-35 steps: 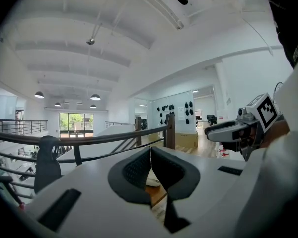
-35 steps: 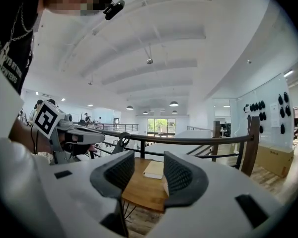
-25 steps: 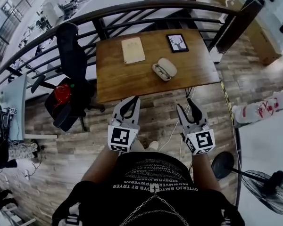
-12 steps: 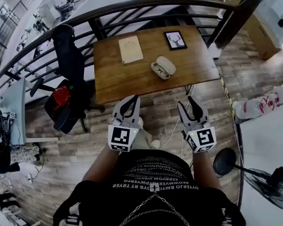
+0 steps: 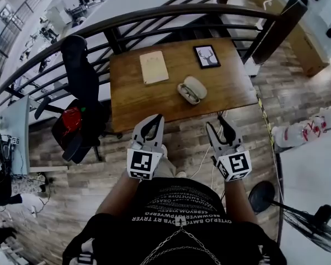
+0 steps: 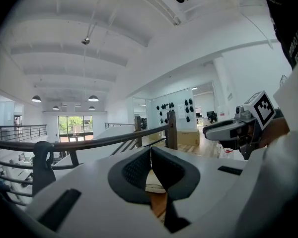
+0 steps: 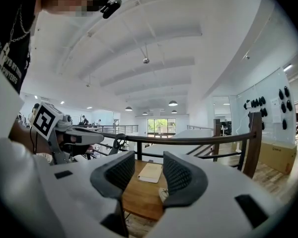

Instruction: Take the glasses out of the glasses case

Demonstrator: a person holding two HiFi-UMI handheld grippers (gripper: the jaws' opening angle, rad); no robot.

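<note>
Your left gripper [image 5: 153,121]: jaws pressed together. Right gripper [image 5: 217,126]: jaws apart, nothing between. Both sit centre frame, below the table [image 5: 149,101]. Glasses case [image 5: 192,89] lies open upper centre, glasses apparently inside.

Glasses case [image 5: 192,89]: pale cream clamshell with rounded ends, lying open on the wooden table [image 5: 138,101], right of the table's middle and set diagonally. Both halves lie flat, side by side, joined along the hinge. Glasses [image 5: 186,93]: dark-rimmed, lying inside the half nearer the table's front edge; folded state cannot be confirmed. In the right gripper view only one pale end of the case [image 7: 162,192] shows.
</note>
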